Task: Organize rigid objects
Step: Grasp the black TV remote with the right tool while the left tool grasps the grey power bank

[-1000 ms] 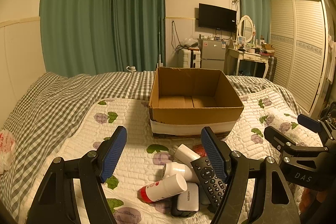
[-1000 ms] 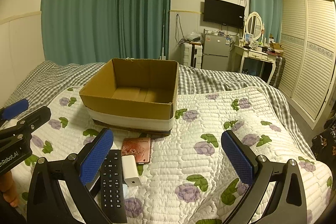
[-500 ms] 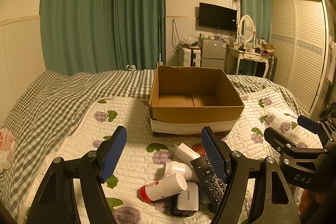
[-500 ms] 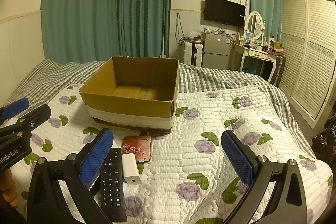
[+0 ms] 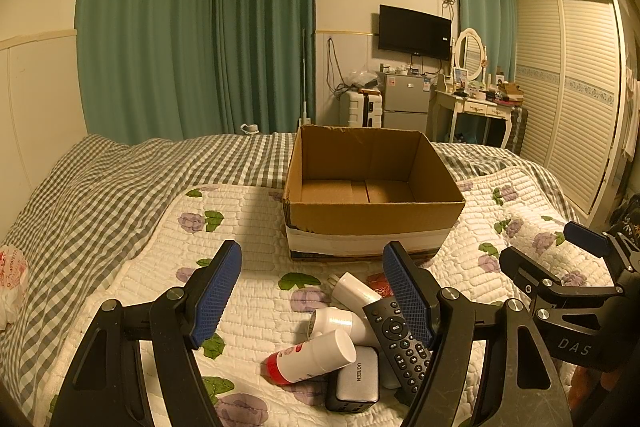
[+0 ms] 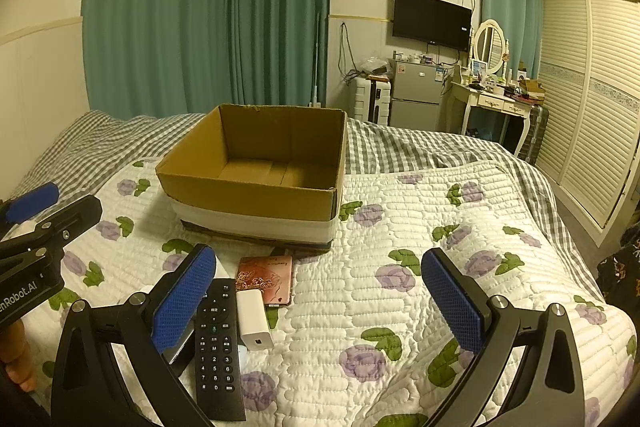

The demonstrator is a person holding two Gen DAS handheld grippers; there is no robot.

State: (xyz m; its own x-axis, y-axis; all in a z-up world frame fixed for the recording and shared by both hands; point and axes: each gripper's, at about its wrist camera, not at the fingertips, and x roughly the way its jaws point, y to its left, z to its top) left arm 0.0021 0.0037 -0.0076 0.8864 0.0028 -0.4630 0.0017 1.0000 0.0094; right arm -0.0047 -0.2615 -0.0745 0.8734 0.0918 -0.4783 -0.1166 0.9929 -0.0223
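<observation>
An open, empty cardboard box (image 5: 374,215) (image 6: 256,203) stands on the quilted bed. In front of it lies a heap: a white bottle with a red cap (image 5: 310,357), a second white bottle (image 5: 340,321), a grey UGREEN charger (image 5: 356,381), a black remote (image 5: 400,339) (image 6: 216,347), a white adapter (image 5: 354,287) (image 6: 254,319) and a pink flowered card case (image 6: 266,279). My left gripper (image 5: 312,299) is open and empty above the heap. My right gripper (image 6: 320,307) is open and empty, with the remote and adapter by its left finger.
The flowered quilt (image 6: 420,267) lies over a grey checked bedcover (image 5: 80,203). A white and red plastic bag (image 5: 12,279) lies at the bed's left edge. A louvred wardrobe (image 5: 568,99), dressing table (image 5: 476,107), small fridge (image 5: 404,99) and green curtains stand beyond the bed.
Almost nothing: both grippers have stayed open and nearly still, with only a slight drift of the views. No object has moved.
</observation>
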